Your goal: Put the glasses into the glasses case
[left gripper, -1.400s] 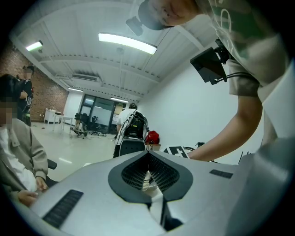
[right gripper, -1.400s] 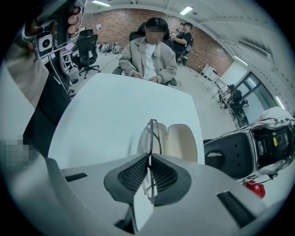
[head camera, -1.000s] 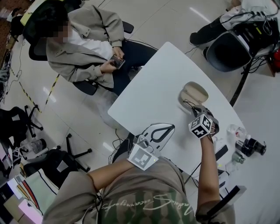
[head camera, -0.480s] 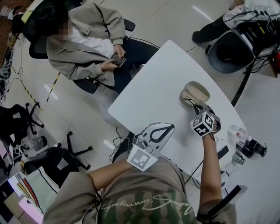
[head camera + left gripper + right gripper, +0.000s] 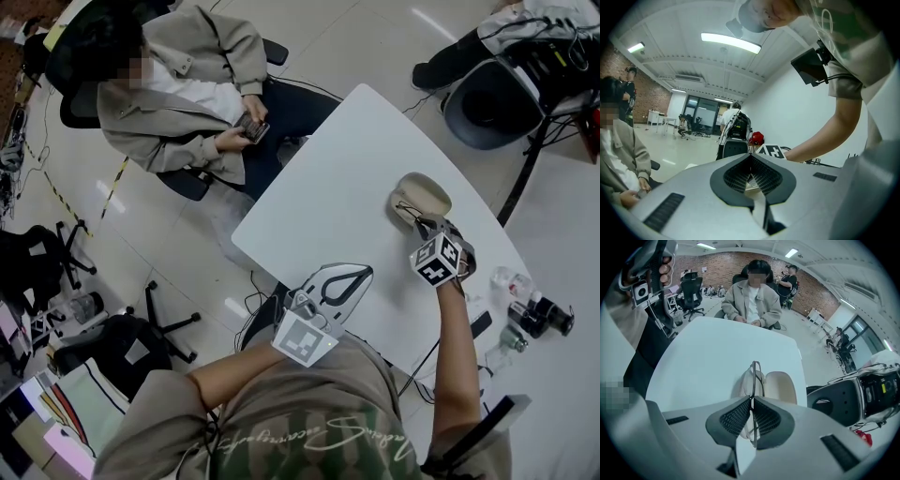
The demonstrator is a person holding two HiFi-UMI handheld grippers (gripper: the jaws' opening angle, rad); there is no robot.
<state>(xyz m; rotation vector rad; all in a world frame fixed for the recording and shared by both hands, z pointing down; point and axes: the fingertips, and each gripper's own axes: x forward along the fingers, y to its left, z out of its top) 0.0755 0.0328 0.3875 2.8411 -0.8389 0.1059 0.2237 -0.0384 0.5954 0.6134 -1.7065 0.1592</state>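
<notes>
The left gripper (image 5: pixel 751 158), held close to the person's body at the near edge of the table (image 5: pixel 347 178), has its jaws together on nothing. The right gripper (image 5: pixel 752 401) is clamped on the glasses (image 5: pixel 753 373) and holds them edge-up at the open case (image 5: pixel 782 385). They seem not yet seated inside, so lowering and releasing them is probably left. No brand is readable on the glasses or the case, and the script on the person's shirt (image 5: pixel 319 436) is illegible.

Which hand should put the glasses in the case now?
The right. The right gripper is shut on the glasses, held right at the open case. The left gripper is shut on nothing, back at the near edge of the table, away from the case.
</notes>
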